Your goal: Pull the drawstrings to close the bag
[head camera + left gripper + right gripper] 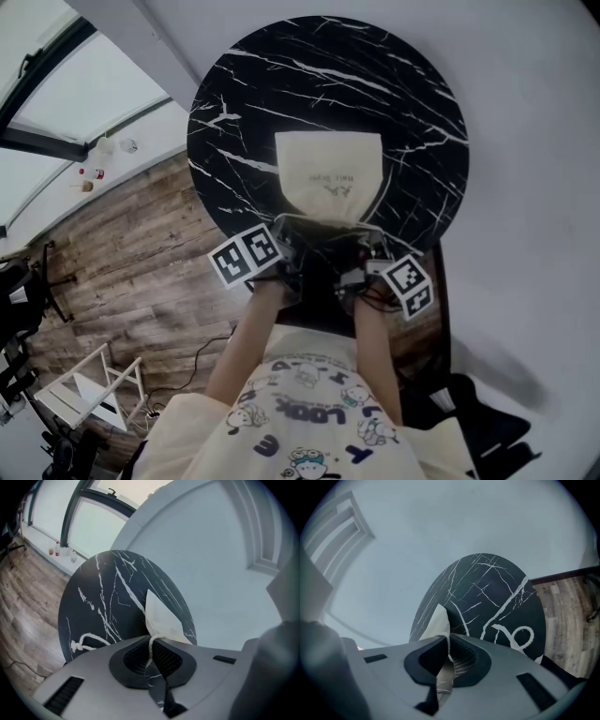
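Observation:
A cream drawstring bag [328, 176] lies flat on the round black marble table [234, 103], its mouth toward me. My left gripper [289, 246] sits at the mouth's left corner, shut on the white drawstring [151, 645], which runs up from the bag [161, 619] between the pads. That cord's knotted end [83, 642] lies on the table to the left. At the mouth's right corner my right gripper [362, 253] is shut on the other drawstring [449, 649], just beside the bag [437, 626]. A loose loop of cord [519, 636] curls on the table to its right.
The table stands against a pale wall [525, 141], with wooden floor [131, 272] to the left and a window sill with small bottles [94, 173] beyond. A white rack [89, 389] and cables lie on the floor at lower left.

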The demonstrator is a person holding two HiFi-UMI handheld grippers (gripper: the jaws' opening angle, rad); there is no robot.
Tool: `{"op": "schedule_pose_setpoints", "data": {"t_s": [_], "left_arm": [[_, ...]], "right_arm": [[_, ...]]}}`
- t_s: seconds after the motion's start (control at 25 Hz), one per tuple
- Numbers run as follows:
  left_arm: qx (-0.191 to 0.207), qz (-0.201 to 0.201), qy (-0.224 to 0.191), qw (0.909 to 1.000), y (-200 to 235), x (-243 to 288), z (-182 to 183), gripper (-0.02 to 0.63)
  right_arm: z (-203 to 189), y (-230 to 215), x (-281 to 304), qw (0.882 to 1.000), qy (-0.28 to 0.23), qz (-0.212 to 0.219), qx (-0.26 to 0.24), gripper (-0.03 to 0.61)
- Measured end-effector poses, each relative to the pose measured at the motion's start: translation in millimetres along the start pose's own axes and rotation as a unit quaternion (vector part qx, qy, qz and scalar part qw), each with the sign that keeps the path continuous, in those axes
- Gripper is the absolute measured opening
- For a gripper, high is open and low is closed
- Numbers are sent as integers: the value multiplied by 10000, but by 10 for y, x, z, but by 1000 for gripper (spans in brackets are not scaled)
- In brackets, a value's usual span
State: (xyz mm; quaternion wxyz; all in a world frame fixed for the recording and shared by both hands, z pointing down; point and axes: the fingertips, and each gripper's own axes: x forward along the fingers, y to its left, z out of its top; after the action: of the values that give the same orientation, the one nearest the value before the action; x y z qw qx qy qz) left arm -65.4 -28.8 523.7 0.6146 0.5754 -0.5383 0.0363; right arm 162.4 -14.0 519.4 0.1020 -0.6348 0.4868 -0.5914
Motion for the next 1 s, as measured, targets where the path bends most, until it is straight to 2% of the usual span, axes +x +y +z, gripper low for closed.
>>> {"op": "schedule_pose_setpoints", "data": {"t_s": [0.16, 0.28, 0.36, 0.56, 0.6, 0.64, 0.68, 0.72, 0.76, 1.0], "left_arm": [[323, -16, 73, 9994, -24, 16, -28, 46], [625, -19, 57, 9980, -54, -7, -13, 48], [994, 8, 74, 9950, -88, -18, -30, 48], [2002, 195, 184, 9794, -83, -37, -70, 51], [2156, 153, 212, 9761, -104, -42, -75, 54], [2280, 89, 244, 9733, -133, -48, -84, 74], [2378, 25, 287, 9709, -161, -56, -95, 112], [2460, -26, 337, 9687, -179, -68, -108, 164], [2532, -59, 388, 9666, -187, -83, -122, 178], [2741, -76, 620, 9597, -97, -267, -154, 192]], "right_arm": [[19, -7, 0, 9999, 35, 111, -80, 20], [31, 74, 3, 9978, 30, 183, -638, 21], [47, 125, -6, 9947, 4, 165, -1017, 21], [-8, 301, -22, 9790, 196, 188, -2022, 25], [-31, 343, -24, 9747, 269, 243, -2207, 50], [-51, 379, -30, 9706, 335, 304, -2365, 155], [-65, 402, -40, 9668, 383, 341, -2501, 210], [-71, 408, -54, 9634, 405, 335, -2629, 218], [-70, 396, -72, 9600, 407, 288, -2754, 236], [59, 120, -234, 9423, 352, -230, -3322, 249]]}}
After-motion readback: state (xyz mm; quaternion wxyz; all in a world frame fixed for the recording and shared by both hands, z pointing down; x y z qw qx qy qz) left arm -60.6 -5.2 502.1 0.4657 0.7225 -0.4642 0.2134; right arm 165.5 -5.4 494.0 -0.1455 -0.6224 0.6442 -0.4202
